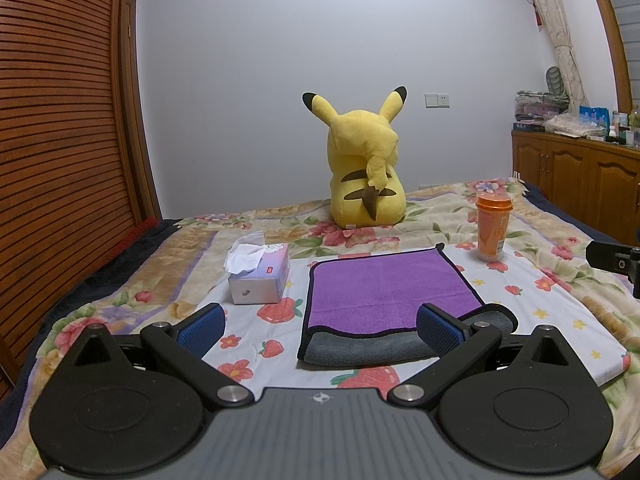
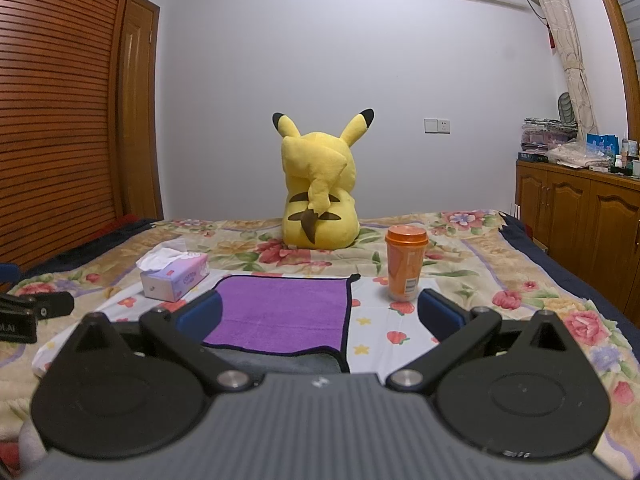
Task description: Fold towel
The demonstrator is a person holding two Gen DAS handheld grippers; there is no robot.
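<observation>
Colours we see on the bed

We see a purple towel (image 1: 384,288) with grey underside, yellow plush (image 1: 366,168), orange cup (image 1: 494,226), and floral bedspread (image 1: 560,240) under a strawberry-print cloth (image 1: 532,308).

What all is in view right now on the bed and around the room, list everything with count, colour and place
Purple microfibre towel with grey underside and black trim: one, folded over, flat on the bed, centre front.
White and lilac tissue box: one, left of the towel, a tissue sticking out.
Orange lidded plastic cup: one, upright, right of the towel.
Yellow plush toy with black-tipped ears: one, sitting behind the towel, back to the cameras.
Floral bedspread: one, cream with red flowers, covering the bed.
Brown wooden cabinet: one, right wall, clutter on top.
White wall socket: one, back wall.
Left gripper: black with blue pads, open, over the towel's near edge.
Right gripper: same colours, open.
</observation>
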